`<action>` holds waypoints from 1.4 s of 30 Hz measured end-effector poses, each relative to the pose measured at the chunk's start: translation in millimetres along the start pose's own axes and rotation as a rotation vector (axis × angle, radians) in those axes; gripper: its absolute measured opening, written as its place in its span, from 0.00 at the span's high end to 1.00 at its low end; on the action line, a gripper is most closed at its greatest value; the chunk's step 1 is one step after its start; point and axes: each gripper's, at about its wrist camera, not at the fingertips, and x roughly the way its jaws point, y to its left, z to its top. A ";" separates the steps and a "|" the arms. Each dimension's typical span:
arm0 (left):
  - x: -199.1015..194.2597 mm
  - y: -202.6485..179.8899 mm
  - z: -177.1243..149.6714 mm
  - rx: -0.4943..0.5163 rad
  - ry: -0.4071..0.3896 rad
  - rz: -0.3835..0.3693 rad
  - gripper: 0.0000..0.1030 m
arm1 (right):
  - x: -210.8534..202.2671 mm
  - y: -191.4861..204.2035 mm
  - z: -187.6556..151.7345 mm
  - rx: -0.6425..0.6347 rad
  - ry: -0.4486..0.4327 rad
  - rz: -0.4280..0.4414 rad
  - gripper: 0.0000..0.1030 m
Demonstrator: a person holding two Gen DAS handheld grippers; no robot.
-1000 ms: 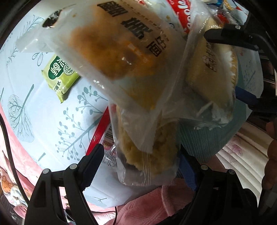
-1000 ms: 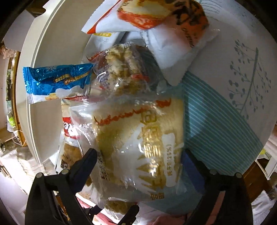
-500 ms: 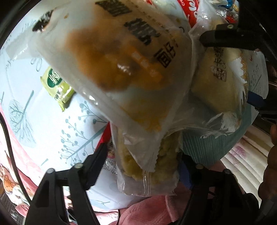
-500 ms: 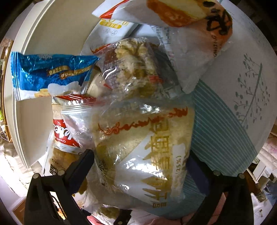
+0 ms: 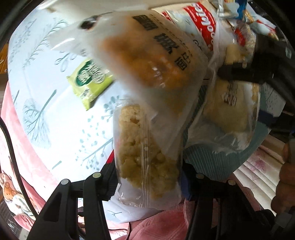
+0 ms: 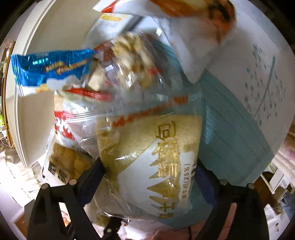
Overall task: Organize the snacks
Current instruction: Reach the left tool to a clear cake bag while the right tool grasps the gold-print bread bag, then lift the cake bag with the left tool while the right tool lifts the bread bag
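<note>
My left gripper (image 5: 147, 177) is shut on a clear packet of crumbly yellow cake (image 5: 145, 157) and holds it above the tablecloth. A larger bread packet with black characters (image 5: 154, 61) lies over it. My right gripper (image 6: 149, 169) is shut on a clear bread packet with gold print (image 6: 151, 153); that packet also shows in the left wrist view (image 5: 232, 109), with the right gripper's black finger (image 5: 239, 72) over it. A blue snack bag (image 6: 48, 72), a clear packet of puffed pieces (image 6: 129, 59) and a red and white packet (image 6: 62, 125) lie beyond.
A small green packet (image 5: 90, 81) lies on the leaf-print tablecloth (image 5: 42, 114). A teal striped mat (image 6: 234, 133) lies under the bread. A white tray wall (image 6: 33, 114) runs along the left. An orange and white packet (image 6: 193, 11) is at the top. Pink cloth (image 5: 166, 225) hangs below the table edge.
Both grippers have closed tighter on their packets. The left view has shifted, so the green packet and cake packet sit further right. The snack pile has come nearer in the right view.
</note>
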 end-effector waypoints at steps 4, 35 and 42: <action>-6.9 3.3 -13.5 -0.005 -0.033 -0.002 0.49 | 3.7 -6.6 -18.8 0.020 0.021 0.014 0.11; -193.2 66.7 -51.6 0.065 -0.431 0.010 0.49 | -101.8 -14.7 -100.5 -0.223 -0.242 0.174 0.12; -235.3 73.1 -20.7 0.057 -0.502 0.004 0.49 | -140.3 -0.4 -80.0 -0.310 -0.339 0.183 0.12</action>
